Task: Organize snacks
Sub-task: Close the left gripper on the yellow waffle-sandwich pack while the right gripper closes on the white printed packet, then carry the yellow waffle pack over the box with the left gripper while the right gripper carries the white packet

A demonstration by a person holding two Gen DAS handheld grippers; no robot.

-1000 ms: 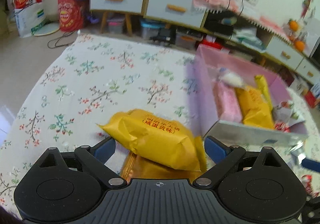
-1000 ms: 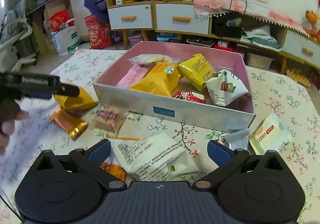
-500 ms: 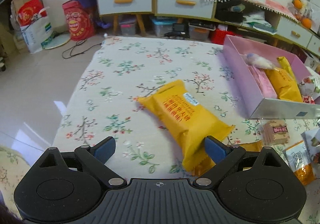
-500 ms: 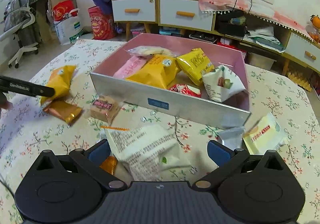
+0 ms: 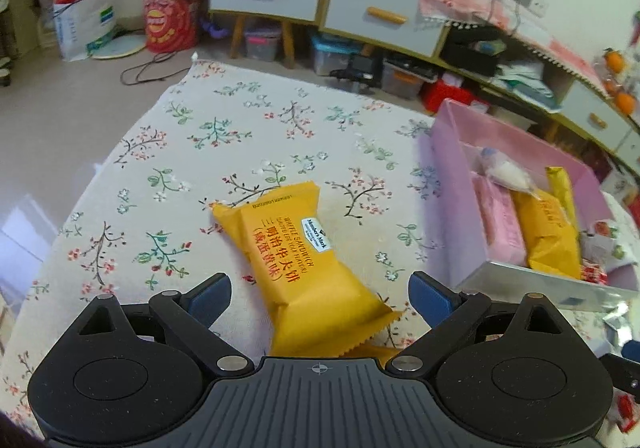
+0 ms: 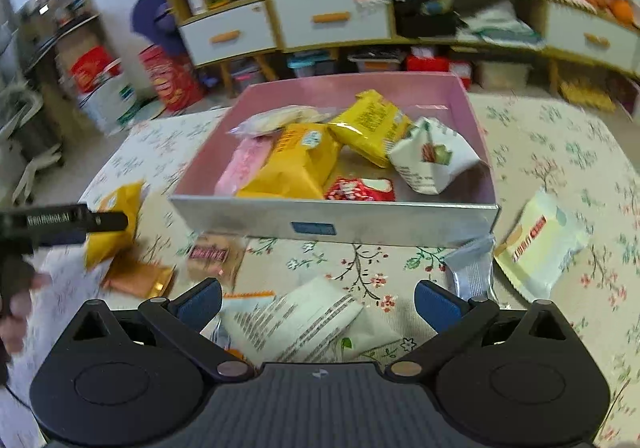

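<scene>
Yellow packet (image 5: 296,260) between seemingly wide tongs (image 5: 320,292)

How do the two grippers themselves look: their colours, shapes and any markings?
The left gripper and the right gripper look alike: a matte black body with a ribbed grey top plate bearing a small crosshair mark, two round black discs, black linkage bars with silver pivot pins, and blue-padded fingers. In the right wrist view, the left gripper's side carries white lettering, too blurred to read.
</scene>
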